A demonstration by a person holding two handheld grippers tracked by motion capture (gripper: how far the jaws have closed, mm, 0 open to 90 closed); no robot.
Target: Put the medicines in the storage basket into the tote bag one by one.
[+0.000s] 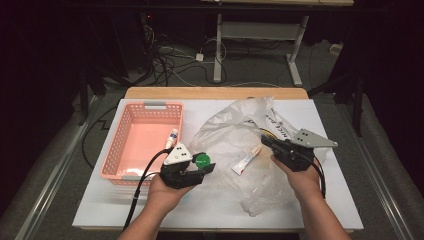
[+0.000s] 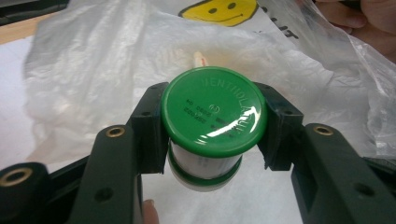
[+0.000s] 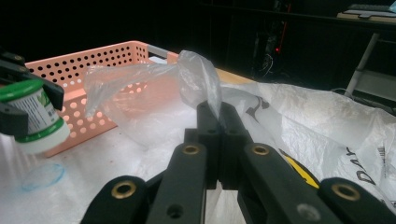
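Both grippers are busy: the left gripper (image 2: 212,126) has its jaws half closed around a small white jar with a green lid (image 2: 214,111), held just beside the pink perforated plastic basket (image 1: 131,125). Right gripper (image 3: 219,119) is pinched fully shut on a fold of the crinkly clear plastic bag (image 3: 196,77), lifting it off the white table (image 1: 310,205).

Raised lettering "MENTHOLATUM" is read along the rim of the round green plastic lid (image 2: 214,112) of the small white jar, partly washed out by glare. Two lines of stamped digits are seen at the lid's centre, upside down and too faint to be made out. A yellow smiley face (image 2: 219,11) is printed on the crumpled translucent plastic bag (image 1: 235,131); black letters beside it are cut off, with "NICE DA" legible in the high view and "DAY" in the right gripper view.
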